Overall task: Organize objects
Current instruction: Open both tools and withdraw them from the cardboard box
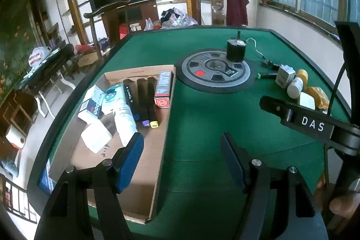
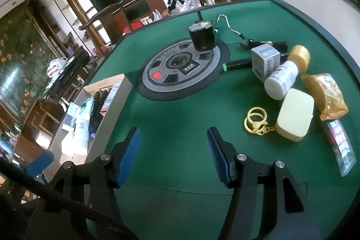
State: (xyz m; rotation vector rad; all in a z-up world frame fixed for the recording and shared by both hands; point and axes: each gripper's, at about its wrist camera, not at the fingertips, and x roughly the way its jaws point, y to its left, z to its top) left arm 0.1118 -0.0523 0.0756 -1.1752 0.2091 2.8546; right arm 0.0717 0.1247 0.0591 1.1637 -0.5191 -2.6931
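The green felt desk (image 2: pixel 180 127) carries a flat cardboard tray (image 1: pixel 144 163) at 9 o'clock, already holding 3 markers. The cream oval plastic case (image 2: pixel 295 114) lies at 2 o'clock of the right gripper (image 2: pixel 173 154), long axis toward 1 o'clock, nearer that hand. Both the right and the left gripper (image 1: pixel 182 161) are released, empty.

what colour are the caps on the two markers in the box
One cap is purple, the other yellow, on black markers in the cardboard box; clearest in the left wrist view.

Green felt table (image 2: pixel 180 116), brown cardboard box (image 1: pixel 144 163), gold key ring (image 2: pixel 255 119), cream case (image 2: pixel 295 114).
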